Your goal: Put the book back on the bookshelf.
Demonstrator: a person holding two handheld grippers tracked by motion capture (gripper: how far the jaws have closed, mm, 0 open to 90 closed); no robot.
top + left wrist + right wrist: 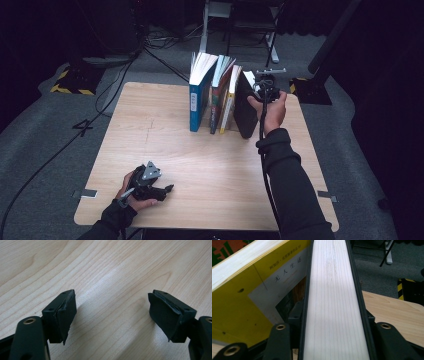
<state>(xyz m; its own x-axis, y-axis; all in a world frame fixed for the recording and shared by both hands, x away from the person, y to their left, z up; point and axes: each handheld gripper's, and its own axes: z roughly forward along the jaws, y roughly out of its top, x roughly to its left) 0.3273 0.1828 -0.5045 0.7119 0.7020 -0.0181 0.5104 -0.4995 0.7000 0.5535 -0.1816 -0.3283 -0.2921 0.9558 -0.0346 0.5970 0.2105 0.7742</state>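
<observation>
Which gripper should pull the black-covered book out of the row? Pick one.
Right. The right gripper is already clamped around the black-covered book, its jaws on both covers in the right gripper view. The left gripper rests open on the wooden table, far from the books.

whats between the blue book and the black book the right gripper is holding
In the high view, two books stand between the blue book and the black book: a dark red book and a yellow book.
</observation>
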